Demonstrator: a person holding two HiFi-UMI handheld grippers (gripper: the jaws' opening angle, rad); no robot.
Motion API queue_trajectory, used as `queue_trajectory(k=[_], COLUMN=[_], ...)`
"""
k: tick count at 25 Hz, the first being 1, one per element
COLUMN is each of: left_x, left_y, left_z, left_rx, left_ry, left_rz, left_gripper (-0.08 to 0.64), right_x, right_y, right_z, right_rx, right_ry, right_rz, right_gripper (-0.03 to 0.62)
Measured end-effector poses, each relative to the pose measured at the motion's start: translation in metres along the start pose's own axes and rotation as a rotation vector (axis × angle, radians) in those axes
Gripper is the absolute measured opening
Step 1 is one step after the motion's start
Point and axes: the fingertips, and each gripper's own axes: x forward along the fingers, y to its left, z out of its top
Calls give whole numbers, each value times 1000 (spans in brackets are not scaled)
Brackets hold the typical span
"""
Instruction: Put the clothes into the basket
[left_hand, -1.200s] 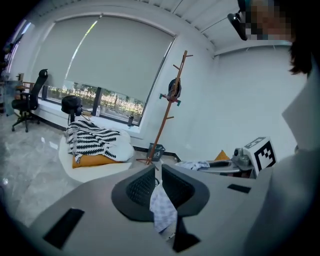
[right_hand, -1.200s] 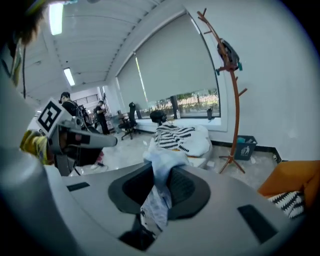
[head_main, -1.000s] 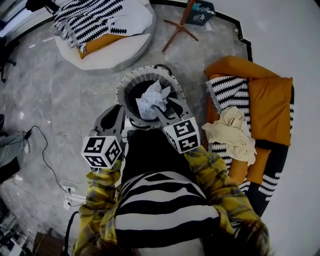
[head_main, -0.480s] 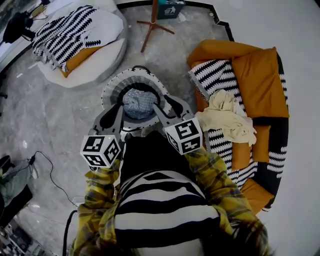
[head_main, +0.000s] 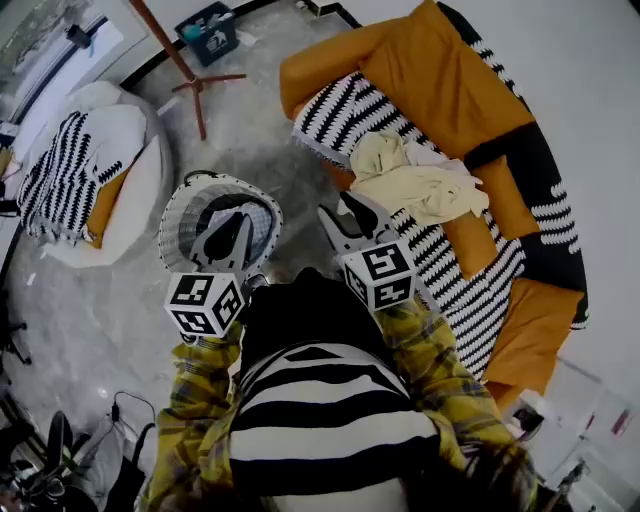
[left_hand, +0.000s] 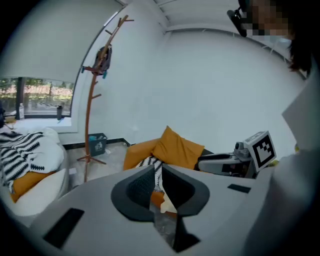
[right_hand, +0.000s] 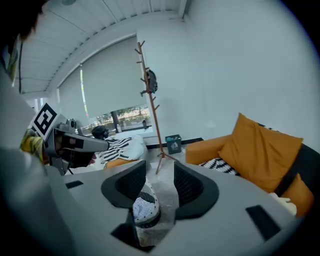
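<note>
A round woven basket (head_main: 190, 205) stands on the marble floor with a pale garment (head_main: 262, 218) lying in it. My left gripper (head_main: 241, 222) hovers over its right side, jaws shut and empty; in its own view the left gripper (left_hand: 156, 172) points at the sofa. The right gripper (head_main: 345, 207) is open and empty, between the basket and the sofa. Through the right gripper (right_hand: 160, 182) I see the basket (right_hand: 144, 207) below. A heap of cream clothes (head_main: 415, 182) lies on the sofa's striped blanket (head_main: 350, 115).
The orange and black sofa (head_main: 450, 90) fills the right side. A wooden coat stand (head_main: 185, 70) rises behind the basket, with a small bin (head_main: 208, 30) past it. A round white bed (head_main: 90, 180) with a striped blanket lies at the left. Cables (head_main: 120, 455) trail on the floor.
The whole view has swung right toward the sofa. Both grippers left the spot over the basket's middle and moved right; the right one now hangs beside the basket, nearer the cream clothes.
</note>
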Motion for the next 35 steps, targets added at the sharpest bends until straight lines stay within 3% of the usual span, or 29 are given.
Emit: queue_trajectory(k=[10,19,25,35], left_x=[118,193,220,282], left_y=[-172,-298,-327,-321], left_z=[-33,-78,-117,-153], left_rx=[233,355,411,601], left_ry=[206,313,433,549], left_rz=[-343,-485,-516,-569], left_gripper=[52,100,189,218], right_x=[-124,-198,-222,-193], right_y=[-147,-232,-251,-269], right_z=[-66,-122,-145,-169], right_rx=[257,379,450,536], right_ry=[-46,-56,-58,12], right_rz=[-298,-385,-408,-395], right_gripper=[187,187,187,187])
